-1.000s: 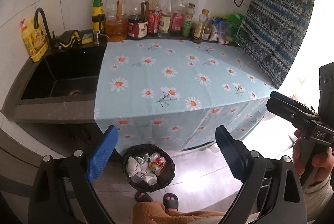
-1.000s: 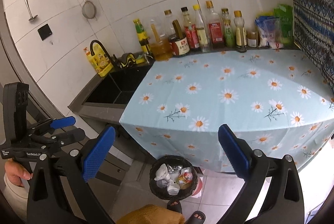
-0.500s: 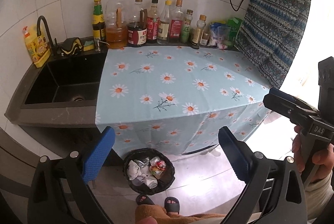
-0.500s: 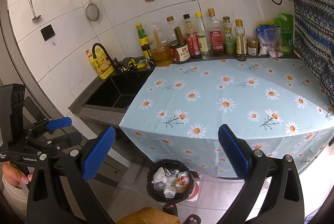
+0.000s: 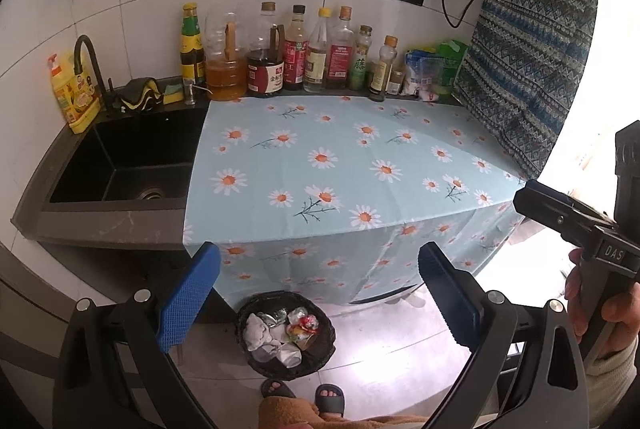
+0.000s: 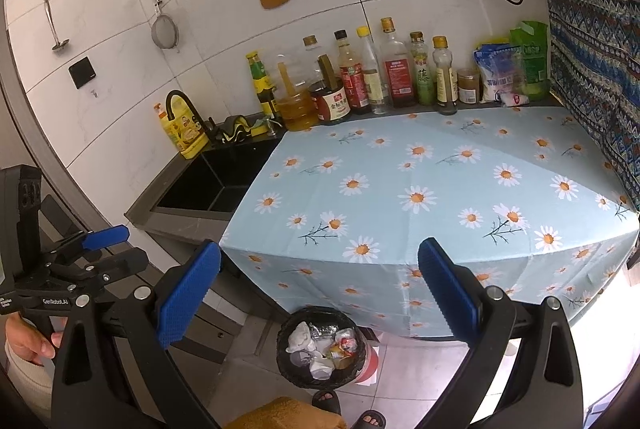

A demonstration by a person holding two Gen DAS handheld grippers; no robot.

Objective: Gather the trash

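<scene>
A black trash bin (image 5: 286,335) stands on the floor below the counter's front edge, holding crumpled tissues, foil and wrappers; it also shows in the right wrist view (image 6: 322,347). My left gripper (image 5: 318,303) is open and empty, held above the bin. My right gripper (image 6: 318,299) is open and empty too, above and in front of the bin. The right gripper also shows at the right edge of the left wrist view (image 5: 576,221); the left one appears at the left of the right wrist view (image 6: 92,261).
A daisy-print cloth (image 5: 340,165) covers the counter and hangs over its front. Several sauce bottles (image 5: 296,57) and bags (image 5: 432,73) line the back wall. A black sink (image 5: 124,161) is on the left. A patterned curtain (image 5: 532,61) hangs at the right. The person's slippered feet (image 5: 304,393) stand by the bin.
Both grippers have drawn back and risen a little, so more of the wall and counter shows. Both stay open and empty. The bin has not moved.
</scene>
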